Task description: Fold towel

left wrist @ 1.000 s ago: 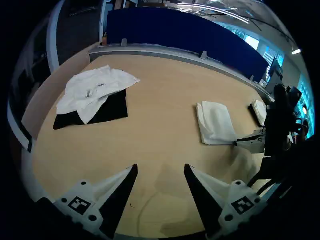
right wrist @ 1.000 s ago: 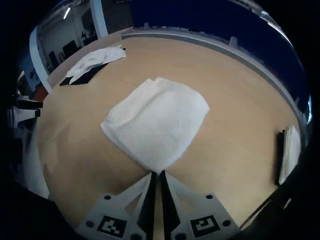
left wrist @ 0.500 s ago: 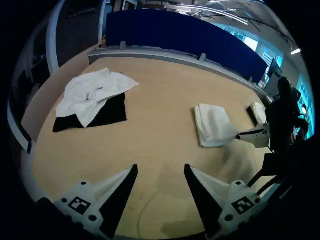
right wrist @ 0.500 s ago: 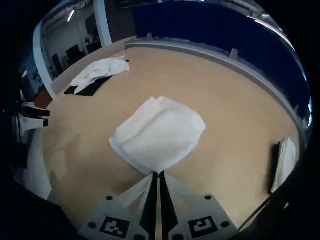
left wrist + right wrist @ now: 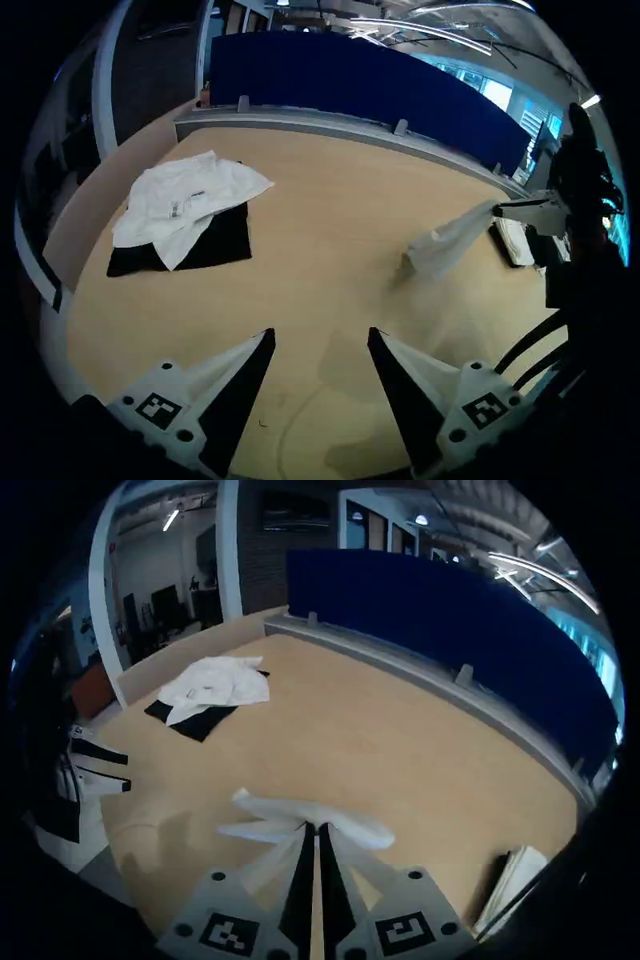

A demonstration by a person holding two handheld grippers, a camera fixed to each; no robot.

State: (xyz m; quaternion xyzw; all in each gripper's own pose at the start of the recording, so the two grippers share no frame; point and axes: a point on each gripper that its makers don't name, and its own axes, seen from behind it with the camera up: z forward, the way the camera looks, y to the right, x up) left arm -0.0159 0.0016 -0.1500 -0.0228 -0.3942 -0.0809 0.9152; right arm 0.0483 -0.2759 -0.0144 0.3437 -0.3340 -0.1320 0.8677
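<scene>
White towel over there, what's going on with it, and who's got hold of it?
A person is working with a claw in each hand. The right claw is shut on an edge of the white towel and holds it up above the wooden desk, so the cloth hangs slanting down. Whether its low end touches the desk is unclear. The left claw is open and empty over the desk's near side. A pile of white and black clothes lies apart.

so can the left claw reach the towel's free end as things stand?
Probably yes. The left claw is open, and bare table lies between it and the towel, which hangs from the shut right claw. The white garment sits well aside.
</scene>
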